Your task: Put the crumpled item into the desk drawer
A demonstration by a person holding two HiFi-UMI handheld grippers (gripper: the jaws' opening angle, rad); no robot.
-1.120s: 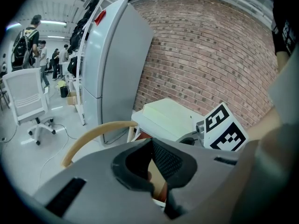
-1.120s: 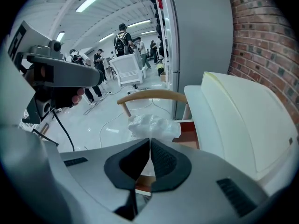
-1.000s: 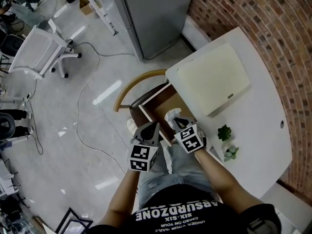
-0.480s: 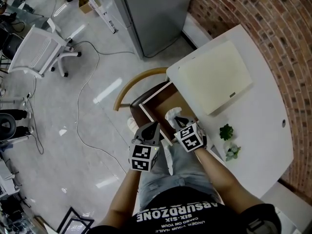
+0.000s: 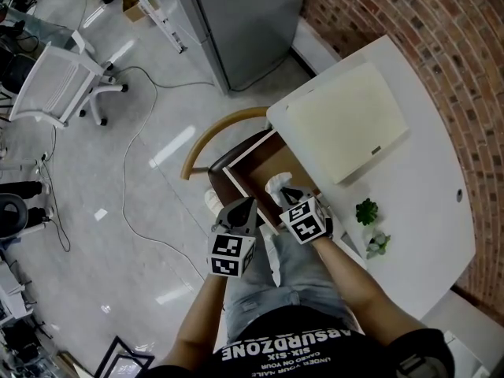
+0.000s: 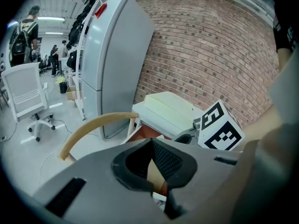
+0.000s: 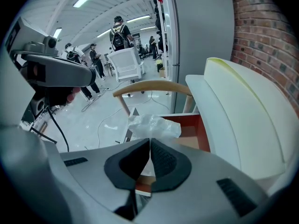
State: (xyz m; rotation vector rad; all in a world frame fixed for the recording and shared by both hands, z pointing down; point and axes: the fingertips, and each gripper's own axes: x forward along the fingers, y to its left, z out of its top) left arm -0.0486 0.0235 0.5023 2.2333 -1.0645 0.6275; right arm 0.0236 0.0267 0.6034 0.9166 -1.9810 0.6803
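Head view, from left to right: a white office chair (image 5: 59, 85) stands at the upper left of the frame on a pale floor, with a thin cable (image 5: 135, 164) trailing below it; a tall grey cabinet (image 5: 244, 22) fills the top centre. Below it, the curved wooden chair back (image 5: 211, 132) arcs just beside the open drawer (image 5: 268, 160), which juts from the edge of the white desk (image 5: 425, 227). At frame centre the left gripper (image 5: 250, 201) is held over the person's lap, near the drawer's front corner; the left gripper view shows its jaws (image 6: 152, 141) brought together at the tips with nothing between them. To its right, the right gripper (image 5: 285, 196) pinches the crumpled item (image 5: 276, 186), a white, thin, wrinkled wad, held over the near end of the drawer. In the right gripper view the jaws (image 7: 149, 141) are closed on the wad's lower part, with the rest (image 7: 154, 125) bunched above the tips and the reddish-brown drawer interior (image 7: 194, 125) behind. On the desk lie a cream rectangular pad (image 5: 346, 120) and, lower down, a small green plant (image 5: 364, 211). A brick wall (image 5: 449, 38) occupies the right edge.
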